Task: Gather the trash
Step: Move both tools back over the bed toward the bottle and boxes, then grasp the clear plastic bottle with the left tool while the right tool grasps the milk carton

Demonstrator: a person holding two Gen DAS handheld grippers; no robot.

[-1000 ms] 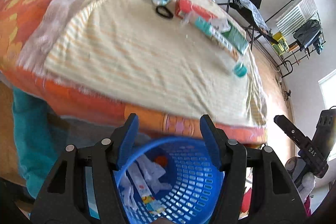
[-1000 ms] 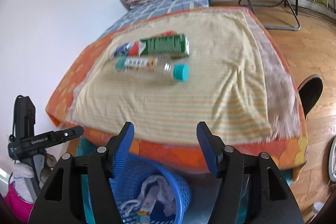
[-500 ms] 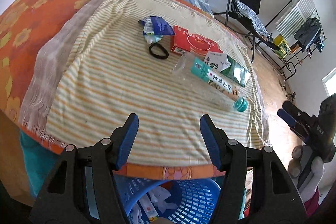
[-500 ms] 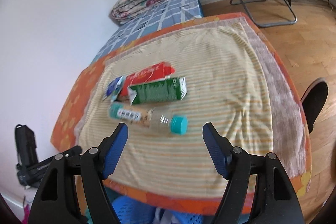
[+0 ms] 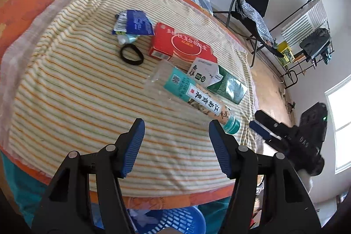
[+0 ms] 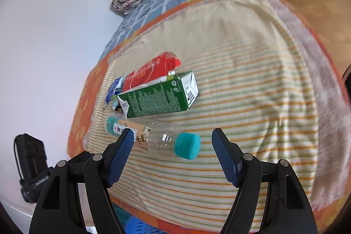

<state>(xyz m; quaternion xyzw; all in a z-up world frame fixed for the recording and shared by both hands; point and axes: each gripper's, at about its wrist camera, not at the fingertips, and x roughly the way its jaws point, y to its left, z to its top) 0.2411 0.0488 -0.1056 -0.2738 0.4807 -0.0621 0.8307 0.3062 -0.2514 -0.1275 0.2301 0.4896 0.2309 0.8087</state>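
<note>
Left gripper jaws spread, empty, over striped blanket, right gripper jaws spread, empty, just short of teal-capped bottle, green carton and red box behind it, black hair tie and blue basket seen only from left wrist.

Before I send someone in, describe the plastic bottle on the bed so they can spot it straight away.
Start at the striped cream blanket spread over the orange bedcover. Near its edge lies a cluster of litter; the clear plastic bottle lies on its side in front of the green carton. It is the only see-through item there, with a teal cap and a teal-and-tan label, unlike the flat cardboard boxes beside it.
</note>
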